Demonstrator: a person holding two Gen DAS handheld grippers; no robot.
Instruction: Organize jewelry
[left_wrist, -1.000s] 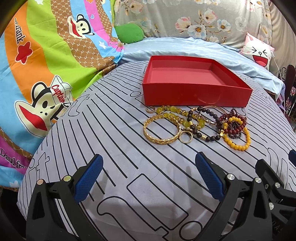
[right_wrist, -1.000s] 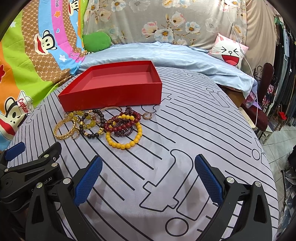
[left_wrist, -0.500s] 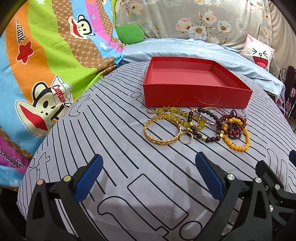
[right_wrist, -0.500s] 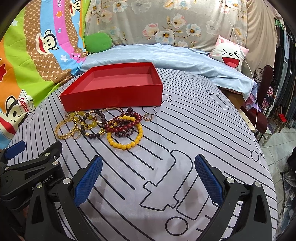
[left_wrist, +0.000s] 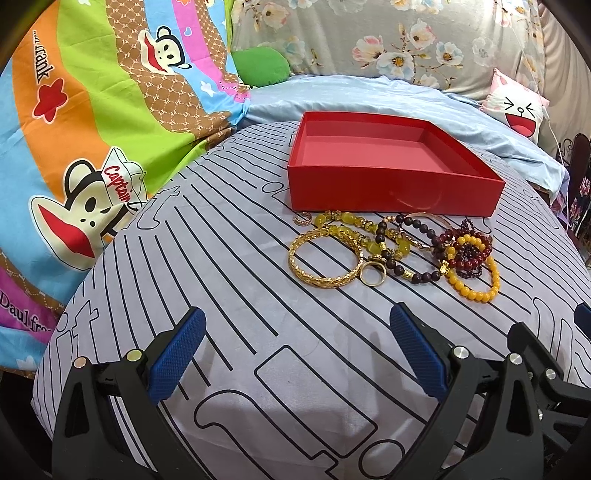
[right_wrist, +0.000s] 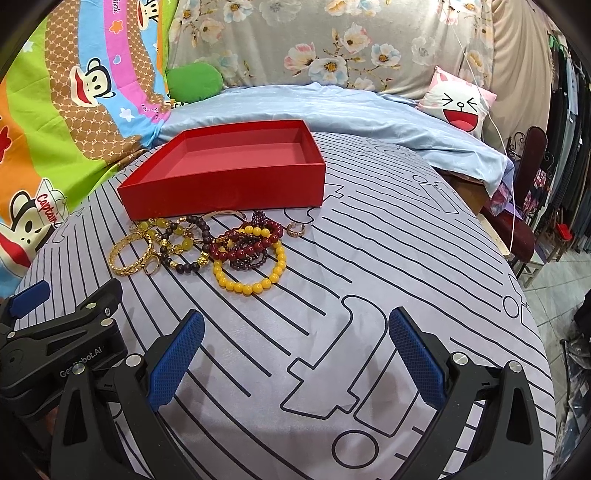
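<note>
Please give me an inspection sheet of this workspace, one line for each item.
Surface: striped grey sheet, bare near the tongs.
Job's things: red box open, nothing inside; gold bangle, yellow bead bracelet and other jewelry heaped in front of it.
Clutter: nothing seen.
Grippers: left tongs and right tongs open, holding nothing.
Cables: thin white cord at right.
Surroundings: cartoon blanket, floral cushion.

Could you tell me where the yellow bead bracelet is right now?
The yellow bead bracelet lies on the striped sheet, at the pile's near right edge, partly under the dark red beads.
</note>
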